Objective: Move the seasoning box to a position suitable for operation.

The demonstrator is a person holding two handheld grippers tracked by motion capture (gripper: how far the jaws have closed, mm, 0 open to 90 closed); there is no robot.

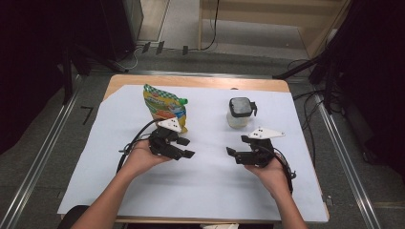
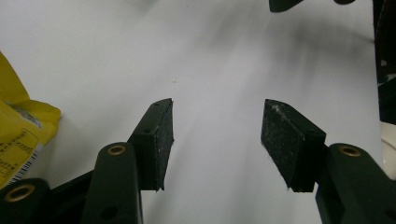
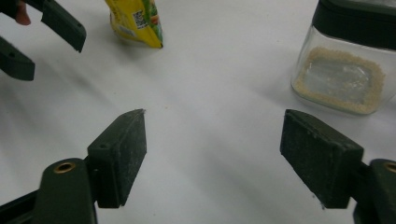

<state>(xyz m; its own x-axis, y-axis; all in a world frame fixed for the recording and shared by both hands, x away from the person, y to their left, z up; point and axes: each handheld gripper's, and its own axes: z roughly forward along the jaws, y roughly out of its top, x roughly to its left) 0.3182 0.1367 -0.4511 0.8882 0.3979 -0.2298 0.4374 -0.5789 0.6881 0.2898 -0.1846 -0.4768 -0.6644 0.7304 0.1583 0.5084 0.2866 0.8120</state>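
Two hand-held grippers, one pouch and one jar, laid out on a white sheet.

A wooden table (image 1: 196, 82) is covered by a white sheet (image 1: 200, 181). At ten o'clock of the sheet's middle, a yellow and green snack pouch (image 1: 165, 106) is stood upright; its yellow corner is seen at nine o'clock in the left gripper view. Just below the pouch, the left gripper (image 1: 186, 148) is held low over the sheet, jaws spread wide with nothing between them. At four o'clock, the right gripper (image 1: 237, 146) is held likewise, jaws wide and empty, turned toward the left one. At one o'clock, a clear jar (image 1: 239, 113) with a black lid and a thin layer of pale grains is placed.
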